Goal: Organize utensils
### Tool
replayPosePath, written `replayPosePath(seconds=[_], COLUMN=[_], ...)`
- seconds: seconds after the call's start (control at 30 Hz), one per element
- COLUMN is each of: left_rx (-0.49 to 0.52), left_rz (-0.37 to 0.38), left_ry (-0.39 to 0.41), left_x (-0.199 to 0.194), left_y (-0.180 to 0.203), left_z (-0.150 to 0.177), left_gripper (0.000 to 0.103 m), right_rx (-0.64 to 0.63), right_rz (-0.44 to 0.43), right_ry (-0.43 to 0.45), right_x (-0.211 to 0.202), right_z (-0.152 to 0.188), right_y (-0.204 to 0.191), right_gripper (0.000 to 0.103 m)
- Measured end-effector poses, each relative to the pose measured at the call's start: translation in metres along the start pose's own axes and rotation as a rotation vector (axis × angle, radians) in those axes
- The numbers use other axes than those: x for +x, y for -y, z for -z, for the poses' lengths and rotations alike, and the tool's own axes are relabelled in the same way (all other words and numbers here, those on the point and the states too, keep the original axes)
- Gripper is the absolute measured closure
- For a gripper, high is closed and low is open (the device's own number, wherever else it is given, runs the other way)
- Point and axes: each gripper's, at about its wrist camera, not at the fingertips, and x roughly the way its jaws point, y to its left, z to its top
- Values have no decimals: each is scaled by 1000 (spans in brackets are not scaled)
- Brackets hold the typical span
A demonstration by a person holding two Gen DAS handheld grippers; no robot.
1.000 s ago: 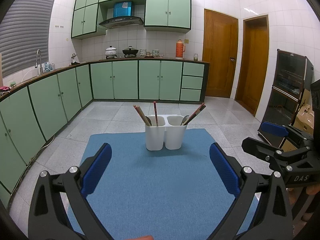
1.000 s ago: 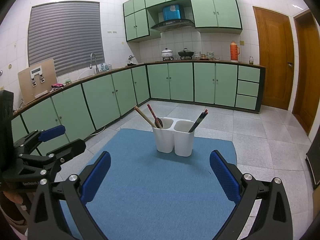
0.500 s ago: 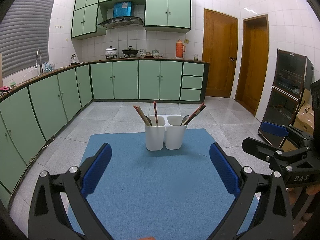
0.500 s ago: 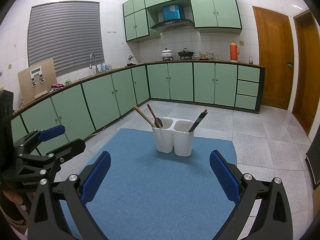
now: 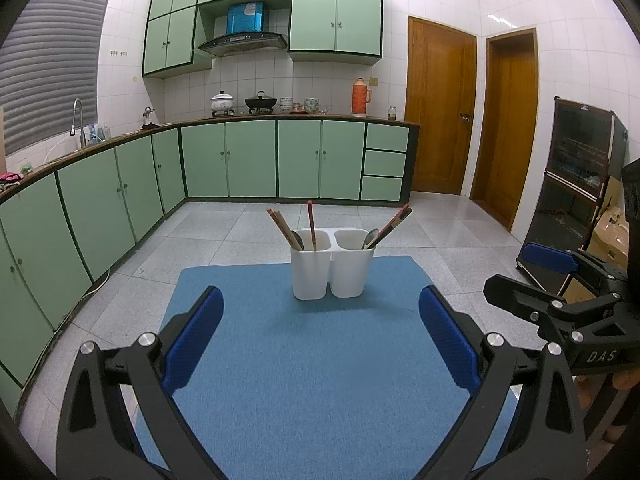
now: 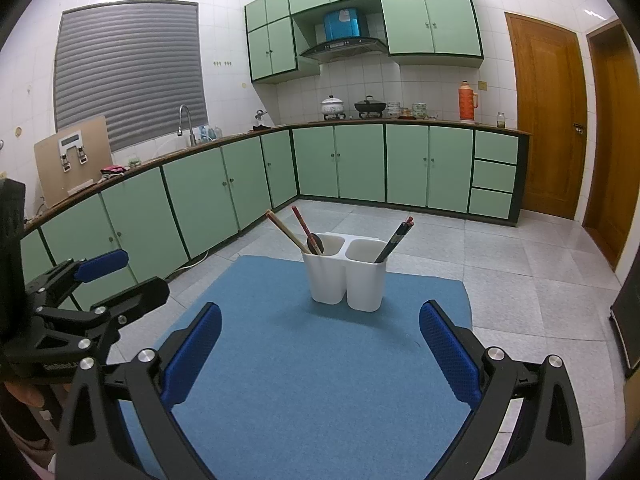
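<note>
A white two-cup utensil holder (image 5: 332, 266) (image 6: 346, 276) stands on a blue mat (image 5: 320, 360) (image 6: 312, 368), near its far edge. Chopsticks (image 5: 283, 224) and a spoon (image 5: 298, 239) lean in its left cup; a spoon (image 5: 370, 238) and dark chopsticks (image 5: 394, 220) (image 6: 396, 238) lean in its right cup. My left gripper (image 5: 320, 340) is open and holds nothing, well short of the holder. My right gripper (image 6: 320, 344) is open too, with nothing between its blue pads. Each gripper shows at the edge of the other's view, the right gripper (image 5: 560, 296) and the left gripper (image 6: 92, 292).
The mat lies on a tiled surface. Green cabinets (image 5: 248, 160) run along the left and back with a sink tap (image 6: 186, 118) and pots on the counter. Two wooden doors (image 5: 440, 112) stand at the right, beside a dark cabinet (image 5: 580, 184) and cardboard boxes (image 5: 610, 232).
</note>
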Motion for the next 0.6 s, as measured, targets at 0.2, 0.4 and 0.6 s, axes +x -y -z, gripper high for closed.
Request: replayPosePath(seconds=[0.2, 0.4, 0.6], left_rx=[0, -5, -6], left_rz=[0, -2, -3], left_ry=[-1, -3, -4], left_x=[0, -3, -3], left_y=[0, -5, -9], left_z=[0, 4, 4], left_gripper=[8, 8, 8], right_rx=[1, 2, 3], right_rz=[3, 6, 7], right_ry=[-1, -5, -6], right_x=[0, 0, 0], right_z=[1, 4, 4], right_y=[1, 2, 3], right_gripper=[6, 6, 6])
